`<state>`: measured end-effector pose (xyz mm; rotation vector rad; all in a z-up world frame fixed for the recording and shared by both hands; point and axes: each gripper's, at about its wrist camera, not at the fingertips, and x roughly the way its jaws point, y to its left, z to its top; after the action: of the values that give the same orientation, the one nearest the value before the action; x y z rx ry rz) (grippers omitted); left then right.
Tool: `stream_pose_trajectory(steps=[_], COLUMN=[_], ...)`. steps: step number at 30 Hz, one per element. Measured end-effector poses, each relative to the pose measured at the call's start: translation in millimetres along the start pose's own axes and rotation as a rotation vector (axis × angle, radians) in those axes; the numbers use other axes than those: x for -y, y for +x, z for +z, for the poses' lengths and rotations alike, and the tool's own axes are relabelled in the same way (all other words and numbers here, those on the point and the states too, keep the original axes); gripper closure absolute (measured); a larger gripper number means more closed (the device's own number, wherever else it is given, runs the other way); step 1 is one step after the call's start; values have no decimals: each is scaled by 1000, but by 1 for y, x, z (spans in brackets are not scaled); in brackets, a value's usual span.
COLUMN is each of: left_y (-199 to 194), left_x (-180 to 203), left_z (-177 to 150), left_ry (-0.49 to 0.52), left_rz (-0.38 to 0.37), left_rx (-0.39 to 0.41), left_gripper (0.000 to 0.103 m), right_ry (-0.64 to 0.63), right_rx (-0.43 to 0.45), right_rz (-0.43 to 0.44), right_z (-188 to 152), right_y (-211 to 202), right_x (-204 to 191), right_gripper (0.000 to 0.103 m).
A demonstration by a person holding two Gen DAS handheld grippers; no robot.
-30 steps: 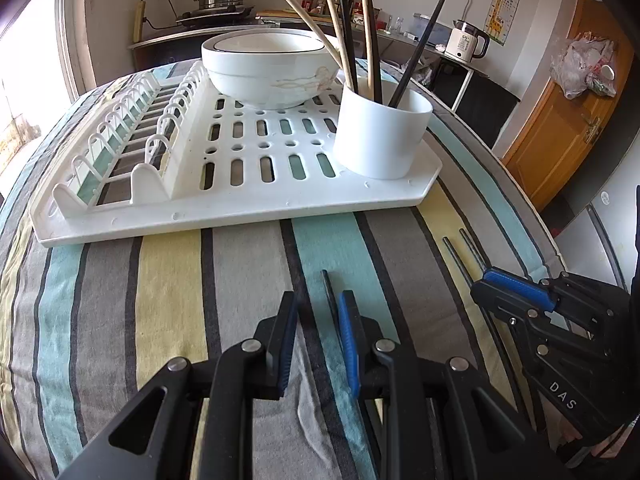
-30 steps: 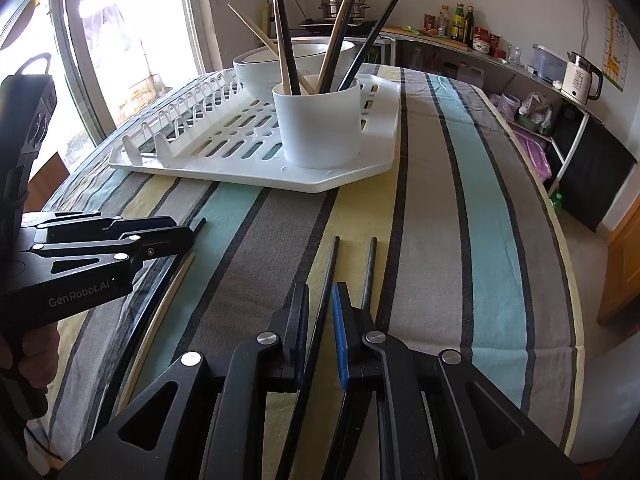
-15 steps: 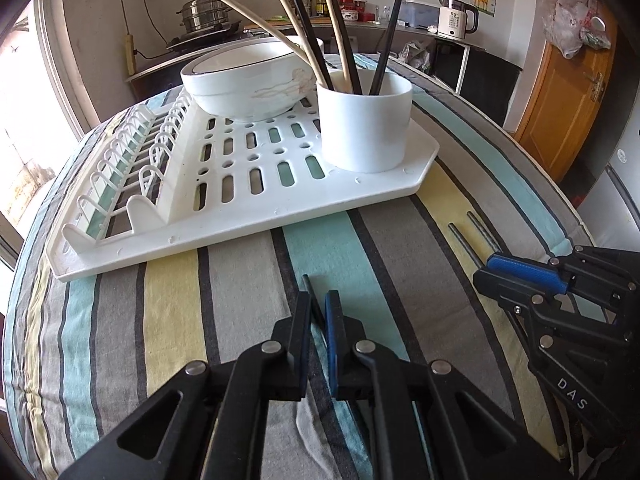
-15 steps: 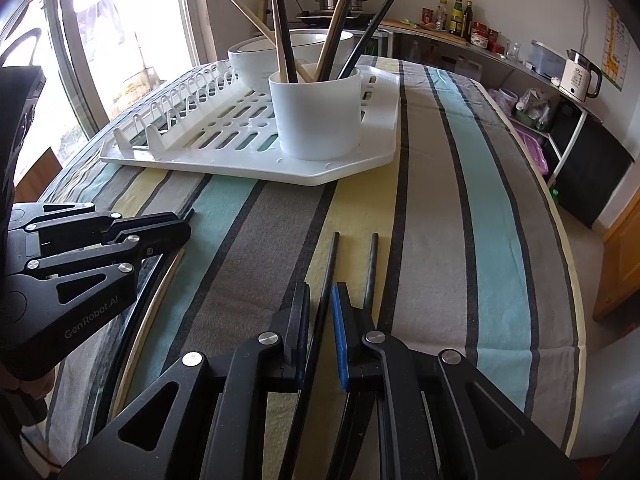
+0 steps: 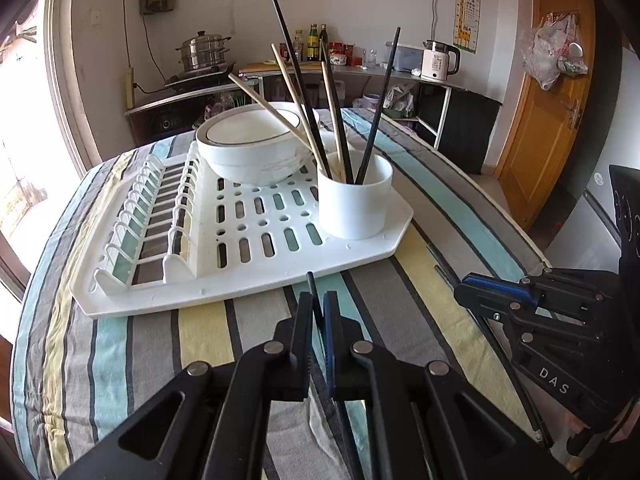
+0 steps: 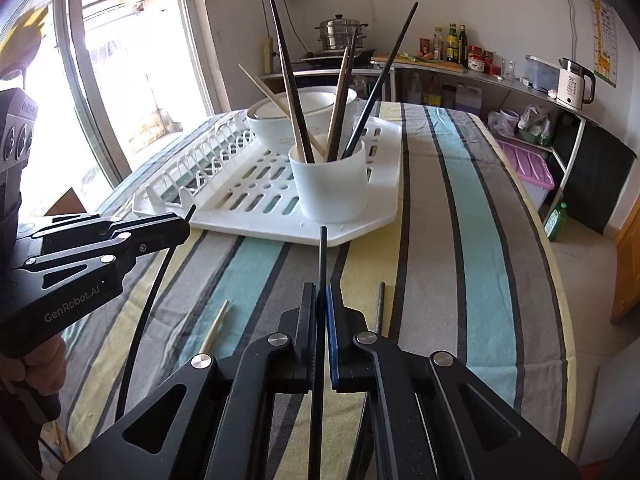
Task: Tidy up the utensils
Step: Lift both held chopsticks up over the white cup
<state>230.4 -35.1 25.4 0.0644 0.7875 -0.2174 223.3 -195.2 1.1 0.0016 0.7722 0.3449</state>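
A white cup (image 5: pixel 354 200) (image 6: pixel 330 186) holding several black and wooden chopsticks stands on a white drying rack (image 5: pixel 248 240) (image 6: pixel 256 200). My left gripper (image 5: pixel 318 320) is shut on a black chopstick (image 5: pixel 311 286), lifted above the striped cloth just in front of the rack. My right gripper (image 6: pixel 322 312) is shut on another black chopstick (image 6: pixel 322 256), raised and pointing at the cup. A dark chopstick (image 6: pixel 379 304) and a wooden chopstick (image 6: pixel 214 326) lie on the cloth. The left gripper shows at the left of the right wrist view (image 6: pixel 176 226), the right gripper at the right of the left wrist view (image 5: pixel 476 284).
A white bowl (image 5: pixel 256 148) sits on the rack behind the cup. The table wears a striped cloth (image 6: pixel 460 240) and ends at the right. A counter with a kettle (image 5: pixel 438 60) and a steamer pot (image 5: pixel 204 54) stands behind, with a window at the left.
Both grippers have closed on black chopsticks and lifted them off the cloth. Both have risen and the view now looks down on the rack from higher up.
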Motion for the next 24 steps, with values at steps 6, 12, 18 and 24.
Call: stream_pose_trajectory(steps=[6, 12, 18, 24], left_y=[-42, -83, -109, -115], left_x=[-8, -10, -16, -18], left_z=[18, 29, 32, 27], left_ry=[-6, 4, -4, -5], left_rz=[-25, -43, -64, -70], left_rx=[98, 189, 251, 277], left_gripper=[99, 99, 99, 99], right_ry=[26, 23, 10, 3], right_rx=[135, 240, 297, 301], right_rz=[34, 36, 30, 23], right_z=[20, 32, 31, 27], right_y=[-44, -81, -107, -109], right_x=[-5, -13, -19, -22], right_gripper=[99, 99, 99, 99])
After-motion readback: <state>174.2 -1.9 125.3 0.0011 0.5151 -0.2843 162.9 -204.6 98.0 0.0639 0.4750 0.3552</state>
